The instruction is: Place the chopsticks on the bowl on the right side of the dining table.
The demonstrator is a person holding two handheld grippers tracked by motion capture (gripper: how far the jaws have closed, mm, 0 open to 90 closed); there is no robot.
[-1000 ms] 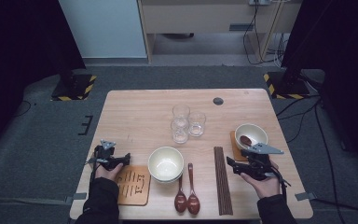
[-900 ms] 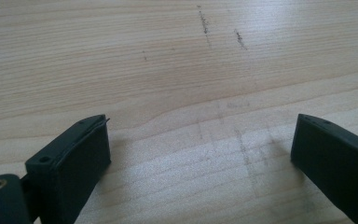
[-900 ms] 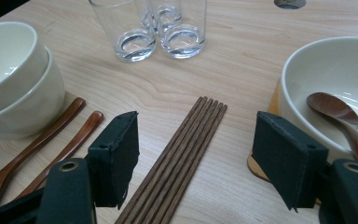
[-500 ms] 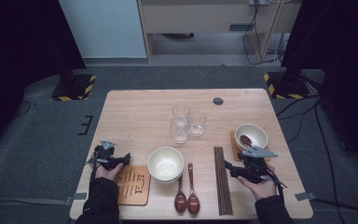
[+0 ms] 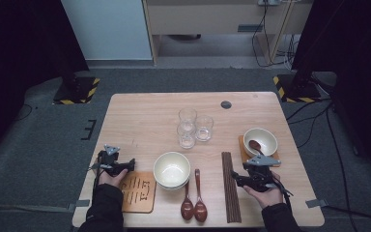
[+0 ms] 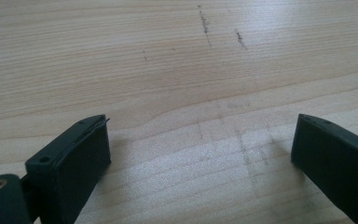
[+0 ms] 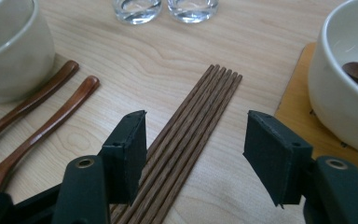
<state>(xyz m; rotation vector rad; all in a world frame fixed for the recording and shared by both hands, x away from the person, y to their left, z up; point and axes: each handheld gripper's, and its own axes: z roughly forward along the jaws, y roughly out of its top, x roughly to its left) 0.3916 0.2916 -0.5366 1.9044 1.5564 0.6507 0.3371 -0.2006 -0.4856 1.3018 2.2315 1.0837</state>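
Right gripper (image 5: 236, 180): you are holding it low over the near right part of the wooden table (image 5: 145, 121), just right of the bundle of brown chopsticks (image 5: 228, 186). In the right gripper view its two black jaws are standing apart, astride the near end of the chopsticks (image 7: 186, 140), with the sticks lying in the gap and the pads not pressing on them. The jaws have just been closing.

Chopsticks: they are lying flat, side by side, running away from you, between the two wooden spoons (image 5: 193, 195) and the right coaster (image 5: 243, 145).

Right bowl (image 5: 260, 141): white, it is sitting on that wooden coaster beyond your right hand (image 5: 265, 195), with a brown spoon (image 5: 256, 146) resting inside it.

Left gripper (image 5: 130, 164): you are holding it at the near left edge of the table, just beyond the slotted wooden coaster (image 5: 136, 191). In the left gripper view its jaws are standing wide apart over bare wood (image 6: 177, 93), with nothing between them.

Centre bowl (image 5: 172, 169): cream, it is standing near the front middle, between the slotted coaster and the chopsticks, with the handles of the two wooden spoons reaching up beside it.

Glasses (image 5: 193, 126): three clear tumblers are standing clustered beyond the centre bowl, near the middle of the table.
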